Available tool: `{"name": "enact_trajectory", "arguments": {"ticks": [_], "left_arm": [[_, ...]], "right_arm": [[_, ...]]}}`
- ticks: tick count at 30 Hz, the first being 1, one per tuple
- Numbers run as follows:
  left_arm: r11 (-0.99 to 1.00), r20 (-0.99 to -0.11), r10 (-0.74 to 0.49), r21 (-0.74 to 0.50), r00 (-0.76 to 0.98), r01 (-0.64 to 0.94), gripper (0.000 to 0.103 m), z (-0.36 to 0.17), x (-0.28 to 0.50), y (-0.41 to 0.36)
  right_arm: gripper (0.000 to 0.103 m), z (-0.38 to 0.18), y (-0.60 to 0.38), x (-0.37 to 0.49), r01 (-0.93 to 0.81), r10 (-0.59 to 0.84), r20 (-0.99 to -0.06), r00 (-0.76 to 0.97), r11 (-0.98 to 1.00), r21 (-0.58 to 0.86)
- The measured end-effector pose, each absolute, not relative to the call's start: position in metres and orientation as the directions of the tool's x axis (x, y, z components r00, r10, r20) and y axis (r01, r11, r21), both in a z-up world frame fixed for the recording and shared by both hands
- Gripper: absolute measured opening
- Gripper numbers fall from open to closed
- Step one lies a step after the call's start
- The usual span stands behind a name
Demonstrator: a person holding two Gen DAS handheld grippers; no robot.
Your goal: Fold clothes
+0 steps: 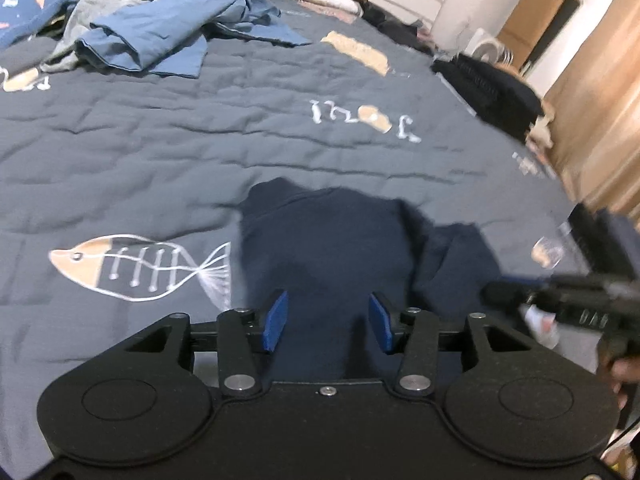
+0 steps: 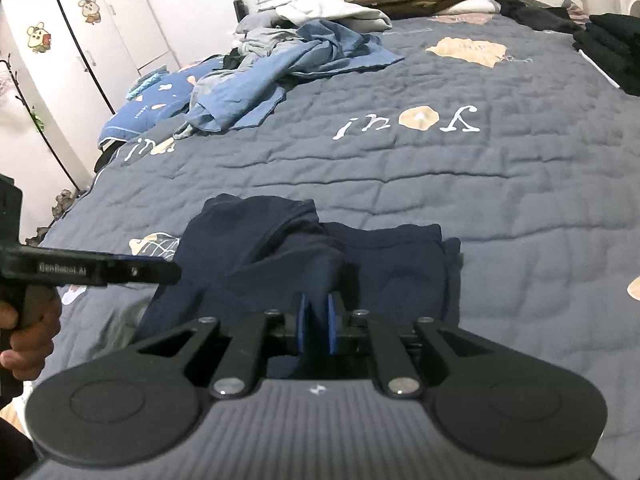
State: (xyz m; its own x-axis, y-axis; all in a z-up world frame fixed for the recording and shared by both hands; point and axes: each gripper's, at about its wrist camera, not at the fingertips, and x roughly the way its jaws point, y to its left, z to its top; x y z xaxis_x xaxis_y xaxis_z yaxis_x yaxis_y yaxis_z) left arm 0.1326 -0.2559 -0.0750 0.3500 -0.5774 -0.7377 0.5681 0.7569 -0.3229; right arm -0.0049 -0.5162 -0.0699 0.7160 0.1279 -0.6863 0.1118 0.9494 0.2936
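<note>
- Your left gripper [image 1: 328, 322] sits at the bottom middle of the left wrist view. Its blue pads [image 1: 276, 320] are apart, with nothing pinched between them.
- The dark blue garment [image 1: 340, 248] lies on the grey quilt [image 1: 160, 152] just past those pads, in the lower middle of the frame.
- Your right gripper [image 2: 317, 326] sits at the bottom middle of the right wrist view. Its pads are close together and squeeze a raised fold of the dark blue garment [image 2: 320, 276].
- The rest of the garment lies bunched on the quilt [image 2: 440, 168] in the middle of that frame.
- A pile of blue clothes [image 1: 160, 36] rests at the upper left of the left wrist view, well apart from the garment.
- A fish picture [image 1: 132, 266] shows on the quilt at the left, just beside the garment.
</note>
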Motion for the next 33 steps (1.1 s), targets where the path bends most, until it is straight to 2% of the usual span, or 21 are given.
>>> {"name": "enact_trajectory", "arguments": {"ticks": [5, 8, 12, 15, 18, 21, 24, 25, 26, 29, 33], "left_arm": [[0.788, -0.787, -0.483, -0.198, 0.385, 0.583, 0.046, -0.089, 0.127, -0.26], [0.793, -0.789, -0.477, -0.196, 0.387, 0.577, 0.044, -0.094, 0.127, -0.263], [0.784, -0.781, -0.494, -0.211, 0.381, 0.584, 0.023, -0.096, 0.126, -0.262], [0.781, -0.777, -0.505, -0.226, 0.375, 0.582, 0.013, -0.093, 0.127, -0.262], [0.776, -0.772, -0.512, -0.228, 0.377, 0.588, 0.01, -0.089, 0.125, -0.261], [0.776, -0.771, -0.513, -0.227, 0.378, 0.589, 0.01, -0.087, 0.124, -0.26], [0.776, -0.777, -0.507, -0.221, 0.374, 0.591, 0.01, -0.088, 0.125, -0.261], [0.775, -0.777, -0.507, -0.221, 0.373, 0.592, 0.01, -0.088, 0.126, -0.261], [0.774, -0.777, -0.508, -0.222, 0.372, 0.593, 0.01, -0.088, 0.126, -0.26], [0.771, -0.778, -0.511, -0.226, 0.365, 0.596, 0.01, -0.085, 0.127, -0.258], [0.76, -0.779, -0.518, -0.231, 0.352, 0.607, 0.01, -0.085, 0.128, -0.254]], "right_arm": [[0.012, -0.07, -0.515, -0.005, 0.11, 0.128, -0.675, 0.726, 0.948, 0.298], [0.012, -0.064, -0.515, -0.007, 0.105, 0.116, -0.655, 0.747, 0.952, 0.289], [0.012, -0.06, -0.515, -0.007, 0.091, 0.127, -0.638, 0.76, 0.95, 0.297], [0.018, -0.068, -0.508, -0.001, 0.077, 0.136, -0.667, 0.733, 0.957, 0.279], [0.023, -0.074, -0.501, 0.004, 0.07, 0.139, -0.68, 0.719, 0.96, 0.27], [0.023, -0.079, -0.497, 0.005, 0.059, 0.148, -0.663, 0.734, 0.958, 0.28], [0.014, -0.081, -0.494, 0.005, 0.054, 0.159, -0.649, 0.744, 0.954, 0.295], [0.005, -0.081, -0.493, 0.006, 0.049, 0.162, -0.648, 0.744, 0.954, 0.295], [0.0, -0.081, -0.492, 0.006, 0.044, 0.163, -0.645, 0.746, 0.955, 0.292], [0.0, -0.076, -0.494, 0.006, 0.051, 0.15, -0.639, 0.755, 0.958, 0.284], [0.009, -0.071, -0.497, 0.007, 0.045, 0.149, -0.649, 0.746, 0.961, 0.272]]}}
